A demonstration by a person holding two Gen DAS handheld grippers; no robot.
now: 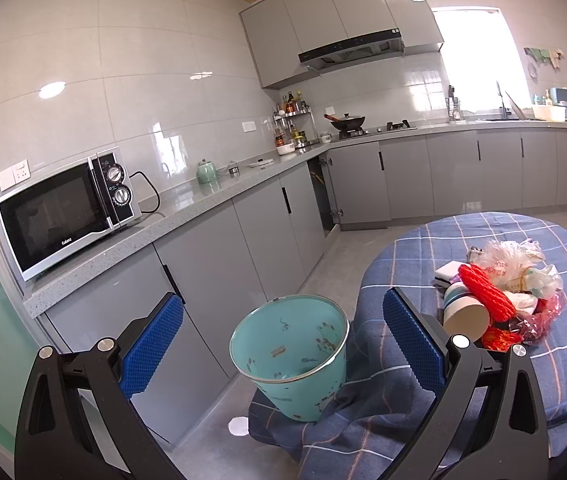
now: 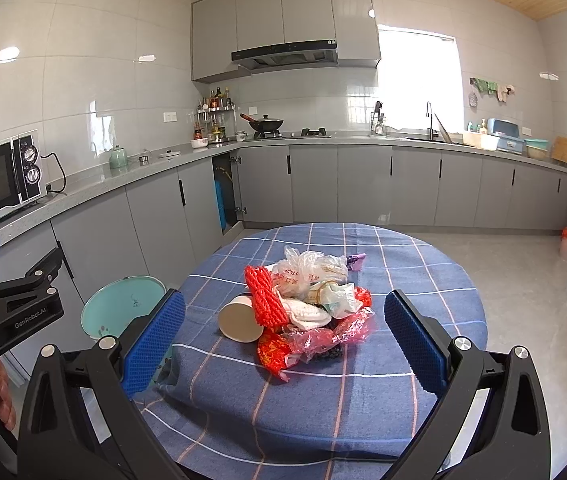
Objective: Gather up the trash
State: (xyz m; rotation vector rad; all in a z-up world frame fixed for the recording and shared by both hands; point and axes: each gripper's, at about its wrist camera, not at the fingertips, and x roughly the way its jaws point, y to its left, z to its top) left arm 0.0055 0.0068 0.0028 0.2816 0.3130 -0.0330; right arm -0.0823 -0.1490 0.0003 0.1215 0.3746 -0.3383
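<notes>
The table (image 2: 423,280), under a blue checked cloth, carried the whole trash pile (image 2: 307,300) near its middle: red net, clear and red bags, tissue, a paper cup (image 2: 239,318) on its side. The bin (image 1: 289,354) stood on the floor just beside the table's edge, holding only a few scraps. Nothing looked collected yet; everything remained to do. Both the left gripper (image 1: 283,344) and right gripper (image 2: 285,344) were spread wide, grasping nothing.

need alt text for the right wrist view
A trash pile sits on a round table with a blue plaid cloth, framed by the open right gripper. A teal bin stands at left.
</notes>
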